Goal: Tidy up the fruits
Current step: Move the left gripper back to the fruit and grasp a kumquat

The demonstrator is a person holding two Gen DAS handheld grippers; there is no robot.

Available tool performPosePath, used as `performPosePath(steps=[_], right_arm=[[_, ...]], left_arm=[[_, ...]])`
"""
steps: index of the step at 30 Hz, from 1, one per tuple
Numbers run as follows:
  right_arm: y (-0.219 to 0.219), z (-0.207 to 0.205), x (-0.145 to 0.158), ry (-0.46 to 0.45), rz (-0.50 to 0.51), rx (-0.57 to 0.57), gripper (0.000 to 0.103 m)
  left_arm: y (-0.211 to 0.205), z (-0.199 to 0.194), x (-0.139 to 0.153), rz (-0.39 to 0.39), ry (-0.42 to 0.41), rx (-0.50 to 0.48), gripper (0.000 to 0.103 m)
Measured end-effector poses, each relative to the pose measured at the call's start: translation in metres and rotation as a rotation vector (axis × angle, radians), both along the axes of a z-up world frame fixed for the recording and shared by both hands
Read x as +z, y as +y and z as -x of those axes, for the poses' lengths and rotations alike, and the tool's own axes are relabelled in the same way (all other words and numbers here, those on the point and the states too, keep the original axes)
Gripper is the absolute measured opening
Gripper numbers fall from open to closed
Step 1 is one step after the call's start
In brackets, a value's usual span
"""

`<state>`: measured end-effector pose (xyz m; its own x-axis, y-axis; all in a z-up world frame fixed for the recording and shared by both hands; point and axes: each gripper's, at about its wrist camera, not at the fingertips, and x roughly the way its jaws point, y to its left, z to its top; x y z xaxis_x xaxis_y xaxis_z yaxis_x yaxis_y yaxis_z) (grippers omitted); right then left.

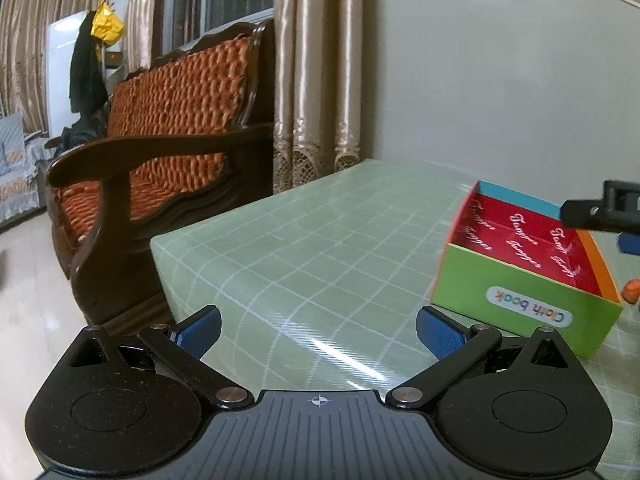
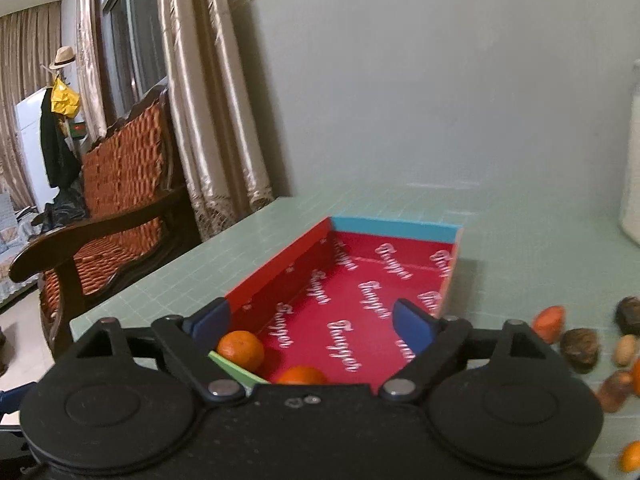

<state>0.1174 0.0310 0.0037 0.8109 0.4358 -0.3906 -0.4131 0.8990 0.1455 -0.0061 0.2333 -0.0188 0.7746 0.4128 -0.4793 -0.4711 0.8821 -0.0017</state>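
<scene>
A colourful cardboard box (image 2: 280, 268) with a red printed inside stands on the green grid table. Two oranges lie in its near end, one in the left corner (image 2: 241, 350) and one half hidden by the gripper body (image 2: 301, 376). My right gripper (image 2: 312, 316) hovers open over that end with nothing between its blue pads. In the left wrist view the box (image 1: 520, 300) stands to the right, and my left gripper (image 1: 318, 328) is open and empty over bare table. One black finger (image 1: 592, 210) of the right gripper shows above the box.
Loose fruit lies right of the box: an orange-red piece (image 2: 549, 322), dark round ones (image 2: 579, 350), more oranges (image 2: 630, 456). A white jar (image 2: 632, 160) stands at the far right. A wooden sofa (image 1: 168, 128) sits beyond the table's left edge; a wall runs behind.
</scene>
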Motion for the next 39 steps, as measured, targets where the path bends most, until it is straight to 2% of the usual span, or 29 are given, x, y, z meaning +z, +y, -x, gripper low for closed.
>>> performPosePath(steps=[12,18,24,31,36,39], right_arm=[[-0.070,0.013,0.003,-0.049,0.035,-0.158,0.100],[-0.124,0.024,-0.003,-0.086,0.028,-0.282,0.100],[-0.184,0.036,-0.012,-0.127,0.002,-0.481,0.102],[-0.242,0.053,-0.021,-0.120,-0.044,-0.640,0.103],[-0.272,0.069,-0.026,-0.120,-0.037,-0.753,0.103],[-0.293,0.078,-0.029,-0.103,-0.069,-0.804,0.103]], left_arm=[[-0.058,-0.008,0.009,-0.063,-0.022,-0.115,0.103],[-0.104,-0.010,0.012,-0.134,-0.042,-0.235,0.103],[-0.152,-0.010,0.016,-0.164,-0.070,-0.395,0.103],[-0.203,-0.015,0.014,-0.160,-0.062,-0.542,0.103],[-0.236,-0.019,0.009,-0.154,-0.049,-0.607,0.103],[-0.253,-0.024,0.004,-0.138,-0.030,-0.645,0.103]])
